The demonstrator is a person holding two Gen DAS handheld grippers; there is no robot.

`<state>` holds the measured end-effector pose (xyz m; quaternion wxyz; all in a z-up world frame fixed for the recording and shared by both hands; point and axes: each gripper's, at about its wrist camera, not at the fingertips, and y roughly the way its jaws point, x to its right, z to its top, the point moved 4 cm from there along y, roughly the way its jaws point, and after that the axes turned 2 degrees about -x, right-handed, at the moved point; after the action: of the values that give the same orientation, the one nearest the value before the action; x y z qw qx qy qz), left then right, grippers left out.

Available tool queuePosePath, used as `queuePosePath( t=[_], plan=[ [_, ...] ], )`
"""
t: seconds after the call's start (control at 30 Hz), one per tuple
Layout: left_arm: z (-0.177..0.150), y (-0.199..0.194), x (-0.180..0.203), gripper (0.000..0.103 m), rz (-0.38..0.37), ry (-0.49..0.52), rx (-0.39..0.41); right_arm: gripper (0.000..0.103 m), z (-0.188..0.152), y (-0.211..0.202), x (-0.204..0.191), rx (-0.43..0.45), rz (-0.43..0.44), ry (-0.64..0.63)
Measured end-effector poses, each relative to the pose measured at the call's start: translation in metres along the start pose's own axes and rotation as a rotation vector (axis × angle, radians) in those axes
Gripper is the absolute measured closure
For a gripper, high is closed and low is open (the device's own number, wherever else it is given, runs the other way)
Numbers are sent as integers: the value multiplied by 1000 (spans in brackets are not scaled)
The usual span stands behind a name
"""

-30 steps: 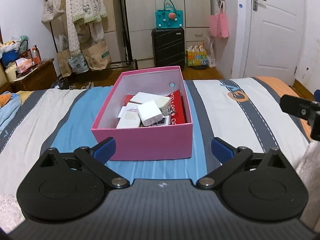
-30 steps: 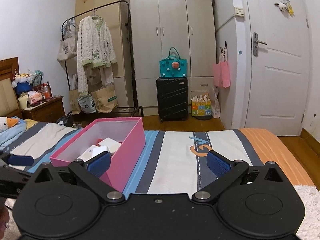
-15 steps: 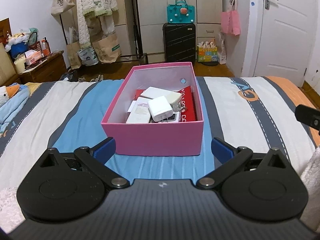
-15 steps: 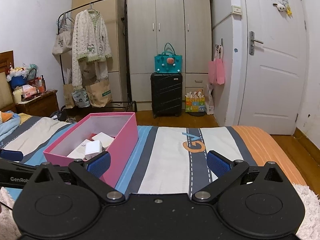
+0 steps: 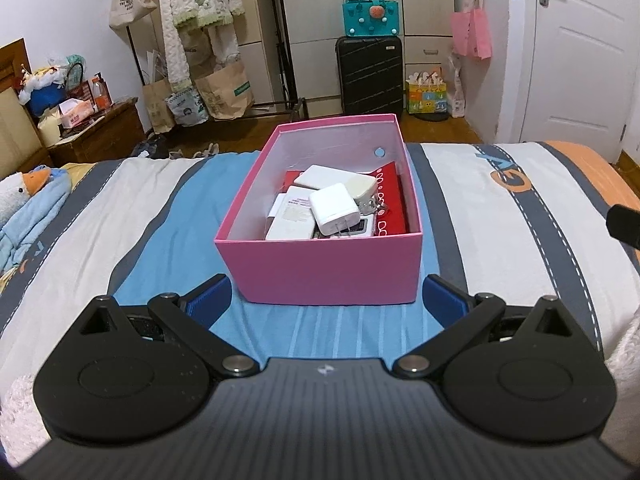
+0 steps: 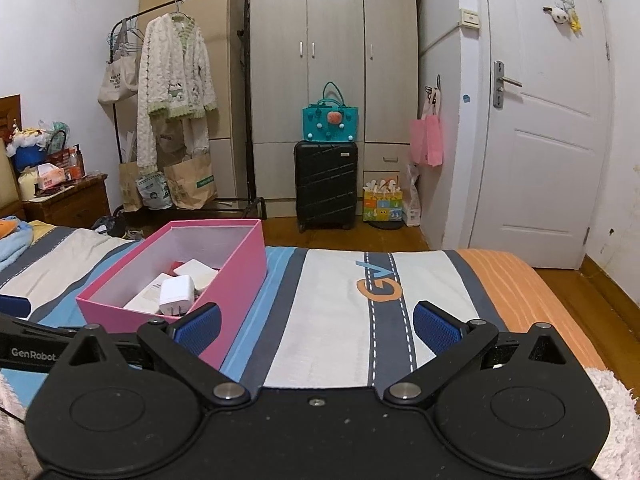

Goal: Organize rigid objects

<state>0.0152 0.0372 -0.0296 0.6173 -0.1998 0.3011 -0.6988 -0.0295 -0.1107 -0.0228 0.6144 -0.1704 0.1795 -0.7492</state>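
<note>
The left gripper hangs low over the striped bedspread, its jaws spread wide and holding nothing — the blue pads stand to either side of the near wall of the pink box, not touching it. The right gripper is likewise wide open and empty, above the bedspread to the right of the box. The box sits on the blue stripe in the middle of the bed. Inside it, a white plug charger lies on top, prongs toward the near wall, leaning on flat white adapters and a white carton; a red packet stands along the right wall. Beyond the bed — a black suitcase with a teal bag on top, in front of the wardrobe.
</note>
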Motion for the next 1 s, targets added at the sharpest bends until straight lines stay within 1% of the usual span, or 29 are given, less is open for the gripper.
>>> queuePosePath(
  t=[0.27,0.47,0.7,0.8,0.9,1.0],
  plan=[
    [-2,5,0,0,22,17,-13,0,-1,1,2,-5,-12,10],
    [-3,6,-2,0,47,7,-19,0,-4,1,-3,-10,-11,-2],
    [-2,5,-3,0,44,1,-24,0,-4,1,-4,-17,-9,-13],
    [-2,8,-3,0,21,-9,-44,0,-4,1,-4,-17,-10,-17],
    [-4,7,0,0,56,14,-33,0,-4,1,-4,-17,-20,-23],
    [-4,6,2,0,57,29,-31,0,-4,2,-5,-22,-30,-26]
  ],
)
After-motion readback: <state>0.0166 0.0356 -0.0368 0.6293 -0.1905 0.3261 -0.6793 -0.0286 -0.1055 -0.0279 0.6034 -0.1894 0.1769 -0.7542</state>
